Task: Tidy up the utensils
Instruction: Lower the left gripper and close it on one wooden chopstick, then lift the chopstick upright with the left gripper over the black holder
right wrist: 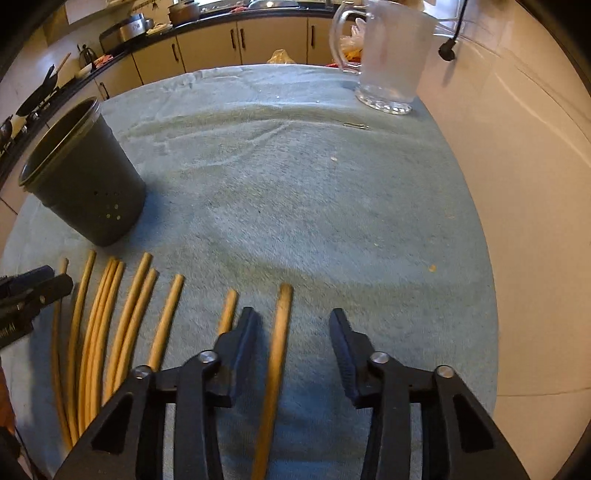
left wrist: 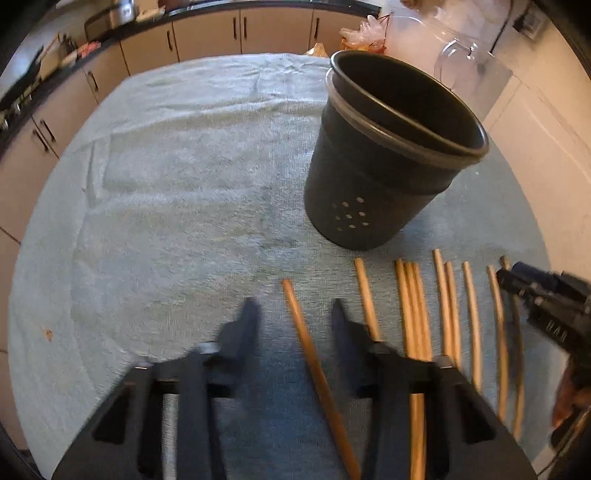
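Several wooden chopsticks (left wrist: 413, 310) lie side by side on a light blue towel (left wrist: 177, 177), in front of a dark perforated utensil holder (left wrist: 384, 162). My left gripper (left wrist: 293, 310) is open, low over the towel, with the leftmost chopstick (left wrist: 314, 365) between its fingers. My right gripper (right wrist: 291, 317) is open, straddling the rightmost chopstick (right wrist: 275, 365). The holder (right wrist: 85, 184) stands upright at the left in the right wrist view, and the other chopsticks (right wrist: 107, 325) lie to the left. Each gripper shows at the edge of the other's view, the right gripper (left wrist: 506, 275) and the left gripper (right wrist: 59, 280).
A clear glass mug (right wrist: 388, 59) stands at the far right of the towel, with a small paper clip (right wrist: 356, 126) near it. Kitchen cabinets (left wrist: 207, 33) and a dark counter run behind the table. A pale wall (right wrist: 524, 184) is at the right.
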The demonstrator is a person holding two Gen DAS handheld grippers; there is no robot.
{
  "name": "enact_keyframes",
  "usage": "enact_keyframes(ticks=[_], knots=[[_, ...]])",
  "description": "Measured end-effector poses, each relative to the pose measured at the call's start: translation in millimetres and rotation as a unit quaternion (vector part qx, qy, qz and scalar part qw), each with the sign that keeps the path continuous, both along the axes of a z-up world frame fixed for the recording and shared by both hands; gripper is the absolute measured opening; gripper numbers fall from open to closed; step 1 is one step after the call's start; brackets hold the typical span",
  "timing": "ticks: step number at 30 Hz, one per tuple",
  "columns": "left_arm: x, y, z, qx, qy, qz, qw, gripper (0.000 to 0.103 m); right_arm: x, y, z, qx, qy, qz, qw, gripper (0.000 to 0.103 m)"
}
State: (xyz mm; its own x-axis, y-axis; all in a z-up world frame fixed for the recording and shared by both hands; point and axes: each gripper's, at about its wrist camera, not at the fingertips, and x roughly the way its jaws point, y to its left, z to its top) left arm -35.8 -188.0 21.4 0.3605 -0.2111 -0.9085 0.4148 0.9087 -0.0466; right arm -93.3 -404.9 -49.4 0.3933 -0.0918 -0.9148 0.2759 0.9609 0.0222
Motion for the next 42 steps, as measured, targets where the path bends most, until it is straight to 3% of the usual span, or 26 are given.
enact_keyframes(ticks=[4,5,7,13,20,28,37,42], knots=[[4,9,1,-0.023,0.013,0.004,0.9996,0.008,4,1,1,0.005,0.001,-0.01,1.0,0.024],[4,11,0,-0.032,0.02,0.003,0.9993,0.007,3,2,2,0.004,0.0,-0.012,1.0,0.015],[4,15,-1,-0.041,0.025,0.001,0.9988,0.005,3,3,3,0.008,0.001,-0.016,1.0,0.008],[-9,32,17,-0.096,0.018,0.009,0.9952,0.005,-9,-6,20,0.06,-0.046,-0.028,0.997,0.007],[-50,53,73,-0.134,-0.06,0.004,0.9892,0.005,-51,1,77,0.056,-0.139,-0.018,0.989,0.007],[-108,82,129,-0.162,-0.159,-0.006,0.9739,0.005,-109,31,135,0.036,-0.23,0.007,0.972,0.007],[-149,103,161,-0.181,-0.234,-0.001,0.9554,0.005,-140,54,167,0.017,-0.275,0.024,0.961,0.007],[-149,111,185,-0.21,-0.258,0.005,0.9431,0.004,-137,50,183,0.028,-0.299,0.016,0.954,0.007]])
